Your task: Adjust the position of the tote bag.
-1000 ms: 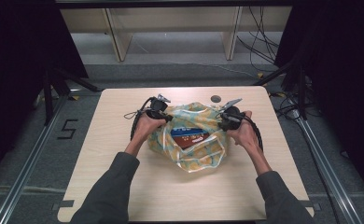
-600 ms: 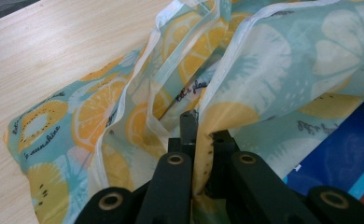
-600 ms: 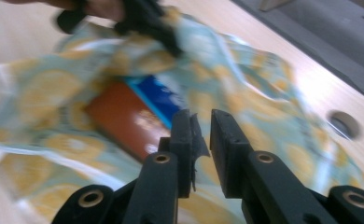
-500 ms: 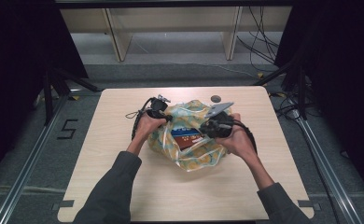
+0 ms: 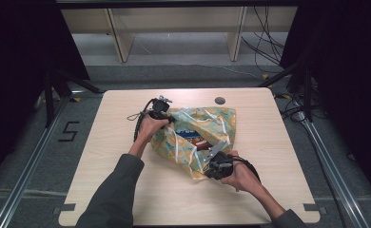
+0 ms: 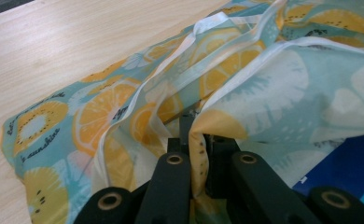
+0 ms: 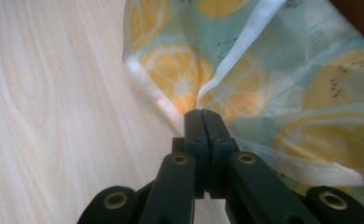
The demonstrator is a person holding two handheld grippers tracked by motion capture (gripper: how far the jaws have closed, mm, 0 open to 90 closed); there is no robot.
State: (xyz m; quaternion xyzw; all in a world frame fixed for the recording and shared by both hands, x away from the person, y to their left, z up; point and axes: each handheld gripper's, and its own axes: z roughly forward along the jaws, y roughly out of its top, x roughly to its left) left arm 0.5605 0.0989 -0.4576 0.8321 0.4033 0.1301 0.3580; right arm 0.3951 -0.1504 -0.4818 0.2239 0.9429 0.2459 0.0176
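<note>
My left hand-held gripper (image 5: 161,112) and right hand-held gripper (image 5: 213,164) each clamp shut on an opposite corner of the translucent citrus-print plastic bag (image 5: 198,135), which lies between them diagonally across the pale wooden tabletop (image 5: 269,142).

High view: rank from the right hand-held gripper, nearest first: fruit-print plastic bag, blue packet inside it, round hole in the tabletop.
1. Fruit-print plastic bag: clamped in the right hand-held gripper.
2. Blue packet: inside the bag, farther in.
3. Round hole: far table edge.
</note>
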